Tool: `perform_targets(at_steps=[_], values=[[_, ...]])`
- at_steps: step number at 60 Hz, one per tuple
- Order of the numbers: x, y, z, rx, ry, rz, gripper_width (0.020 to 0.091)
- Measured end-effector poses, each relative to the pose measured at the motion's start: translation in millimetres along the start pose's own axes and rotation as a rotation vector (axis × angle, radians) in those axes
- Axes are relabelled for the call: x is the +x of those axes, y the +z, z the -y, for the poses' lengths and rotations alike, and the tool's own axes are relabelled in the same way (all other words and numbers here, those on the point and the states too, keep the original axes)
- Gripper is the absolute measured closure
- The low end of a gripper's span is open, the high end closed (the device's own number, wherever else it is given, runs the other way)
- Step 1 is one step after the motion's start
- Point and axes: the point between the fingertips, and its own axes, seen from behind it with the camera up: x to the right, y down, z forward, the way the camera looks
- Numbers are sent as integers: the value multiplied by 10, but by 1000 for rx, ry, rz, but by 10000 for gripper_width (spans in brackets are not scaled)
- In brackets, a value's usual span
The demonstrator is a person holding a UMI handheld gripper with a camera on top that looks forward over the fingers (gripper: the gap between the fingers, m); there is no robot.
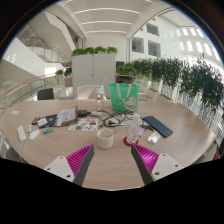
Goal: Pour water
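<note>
Gripper (111, 160) level, fingers apart (nothing held), cup (105, 138) ahead.

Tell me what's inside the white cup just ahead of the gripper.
The white cup stands on the wooden table, just beyond the open gripper. Only its rim and outer wall show; its contents are hidden from this angle.

A big round wooden tabletop (60, 150) fills the middle of the frame. On it sit a small white cup (105, 138), a clear glass (134, 132), a green bag (124, 97), a dark notebook (158, 126), and papers (62, 117) at the left.
</note>
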Motion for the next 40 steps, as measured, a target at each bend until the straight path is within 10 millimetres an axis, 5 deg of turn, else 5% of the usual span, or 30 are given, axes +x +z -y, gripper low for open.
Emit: perform_targets(at_steps=[10, 18, 30, 40], values=[[-798, -1077, 201, 70, -24, 45, 278], [-1193, -1649, 156, 60, -61, 58, 279], [-1399, -2109, 126, 42, -66, 81, 280], [-1253, -2118, 77, 41, -49, 99, 279]])
